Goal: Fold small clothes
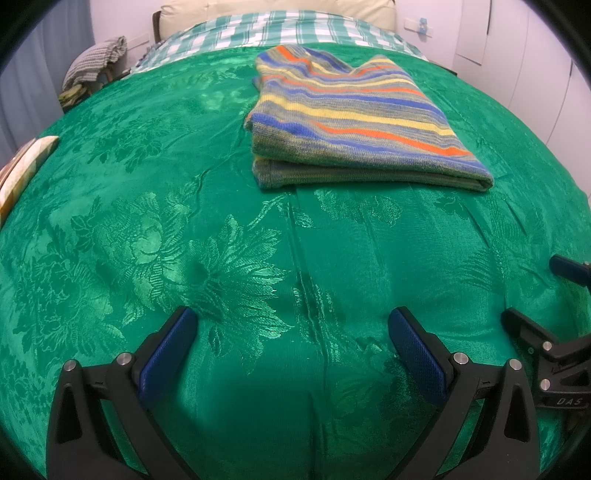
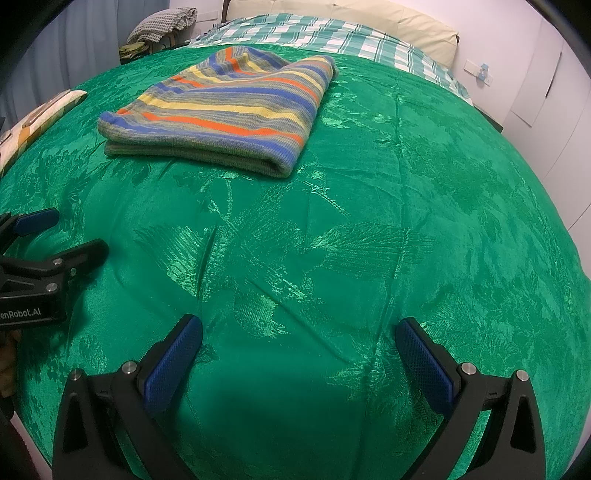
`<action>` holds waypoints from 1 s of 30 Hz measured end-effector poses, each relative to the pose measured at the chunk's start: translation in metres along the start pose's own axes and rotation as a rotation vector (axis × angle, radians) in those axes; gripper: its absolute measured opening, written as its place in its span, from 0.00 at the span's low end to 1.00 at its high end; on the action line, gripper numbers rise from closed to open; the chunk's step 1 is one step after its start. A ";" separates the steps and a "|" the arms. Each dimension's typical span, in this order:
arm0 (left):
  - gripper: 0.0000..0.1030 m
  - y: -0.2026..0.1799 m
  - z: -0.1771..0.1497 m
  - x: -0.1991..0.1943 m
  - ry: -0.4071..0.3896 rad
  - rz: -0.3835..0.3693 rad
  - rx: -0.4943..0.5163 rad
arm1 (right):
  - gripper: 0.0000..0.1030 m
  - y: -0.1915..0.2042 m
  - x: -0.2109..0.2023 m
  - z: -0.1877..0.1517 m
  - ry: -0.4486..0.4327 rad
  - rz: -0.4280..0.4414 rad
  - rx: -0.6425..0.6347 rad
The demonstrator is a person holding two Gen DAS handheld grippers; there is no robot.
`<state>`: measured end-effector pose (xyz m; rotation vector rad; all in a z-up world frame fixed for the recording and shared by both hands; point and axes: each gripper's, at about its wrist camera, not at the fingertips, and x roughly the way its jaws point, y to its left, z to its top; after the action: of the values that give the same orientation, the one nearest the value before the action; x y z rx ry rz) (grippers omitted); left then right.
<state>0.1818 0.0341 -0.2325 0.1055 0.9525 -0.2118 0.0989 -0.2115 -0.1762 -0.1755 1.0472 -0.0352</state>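
Note:
A striped knit garment (image 1: 354,118), in blue, yellow, orange and grey, lies folded in layers on the green floral bedspread (image 1: 184,240). It also shows in the right wrist view (image 2: 225,110), upper left. My left gripper (image 1: 293,321) is open and empty, hovering over bare bedspread well short of the garment. My right gripper (image 2: 299,332) is open and empty, also over bare bedspread near the front. The right gripper shows at the right edge of the left wrist view (image 1: 546,314); the left gripper shows at the left edge of the right wrist view (image 2: 55,240).
A green-and-white checked sheet (image 1: 288,29) and a cream headboard cushion (image 1: 258,11) lie at the far end of the bed. A chair with draped cloth (image 1: 96,62) stands at the far left. A patterned item (image 1: 22,166) lies at the bed's left edge. White cupboards (image 2: 546,96) stand to the right.

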 end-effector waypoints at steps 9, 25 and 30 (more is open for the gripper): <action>0.99 0.000 0.000 0.000 0.000 0.000 0.000 | 1.00 0.000 0.000 0.000 0.000 -0.001 0.000; 1.00 0.000 0.002 -0.001 0.016 -0.008 -0.002 | 1.00 -0.001 0.000 0.000 0.000 0.003 0.002; 0.98 0.024 0.029 -0.026 0.142 -0.199 -0.002 | 1.00 -0.024 -0.009 0.010 0.047 0.151 0.037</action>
<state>0.1952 0.0560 -0.1945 0.0239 1.1057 -0.3912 0.1046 -0.2331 -0.1596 -0.0618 1.1031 0.0777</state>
